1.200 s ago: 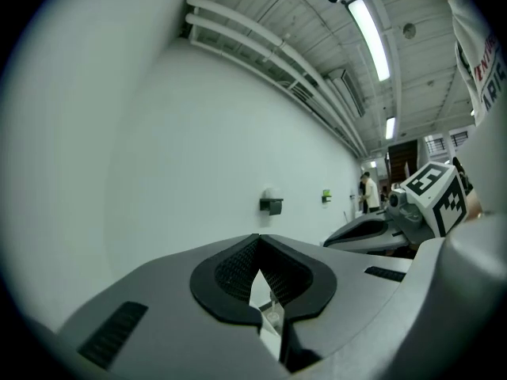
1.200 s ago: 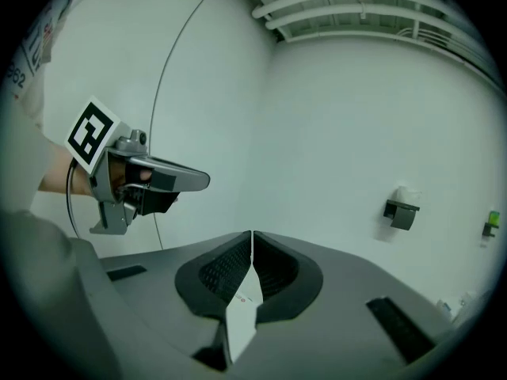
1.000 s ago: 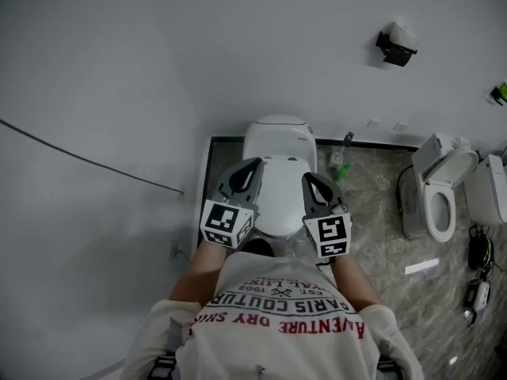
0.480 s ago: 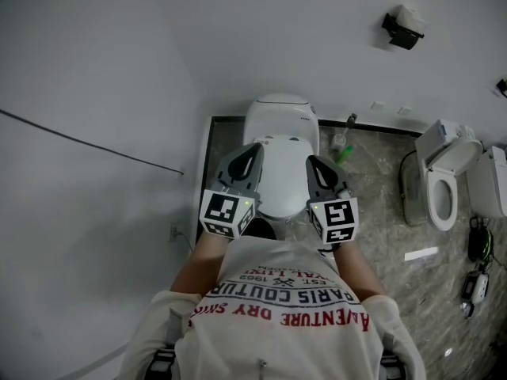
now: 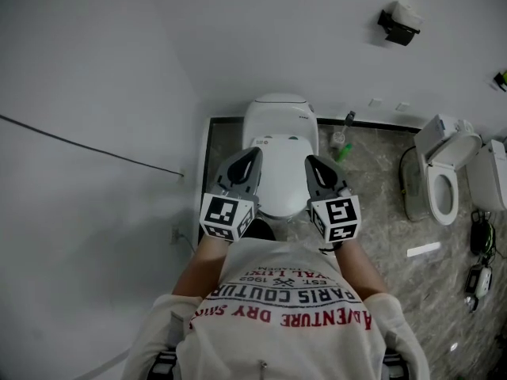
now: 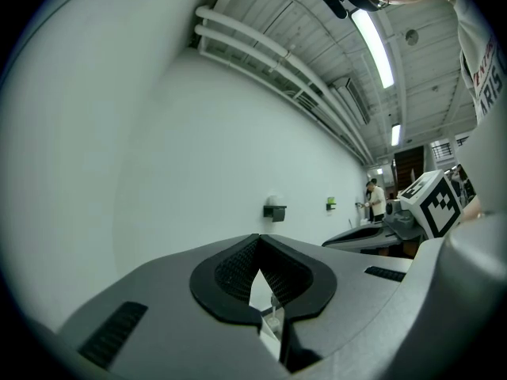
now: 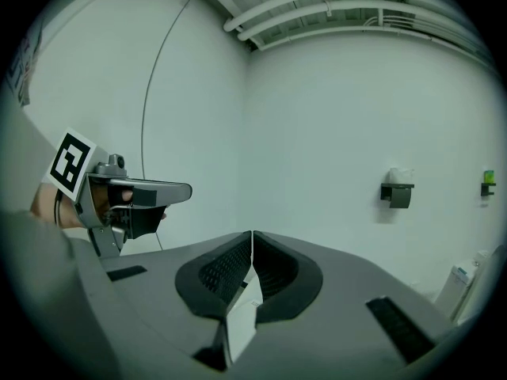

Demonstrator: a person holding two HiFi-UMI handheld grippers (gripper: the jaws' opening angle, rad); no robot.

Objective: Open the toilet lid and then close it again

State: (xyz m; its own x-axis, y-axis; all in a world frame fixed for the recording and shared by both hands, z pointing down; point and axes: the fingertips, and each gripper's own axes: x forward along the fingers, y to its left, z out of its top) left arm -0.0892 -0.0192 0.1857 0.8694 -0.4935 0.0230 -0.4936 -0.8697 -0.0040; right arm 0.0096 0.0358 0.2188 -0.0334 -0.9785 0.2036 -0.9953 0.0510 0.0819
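As their jaws meet, hand-held grippers (image 5: pixel 252 157) (image 5: pixel 314 162) point forward.

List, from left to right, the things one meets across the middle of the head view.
wall cable → left gripper → toilet → right gripper → green object → second toilet

"PARIS COUTURE" on shirt (image 5: pixel 287 335)

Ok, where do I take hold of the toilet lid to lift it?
Grip the toilet lid at its front lip, the end nearest you, coming from the front and underneath. It lies flat, and its hinge likely sits at the back by the wall. The right gripper is shut; open it first.
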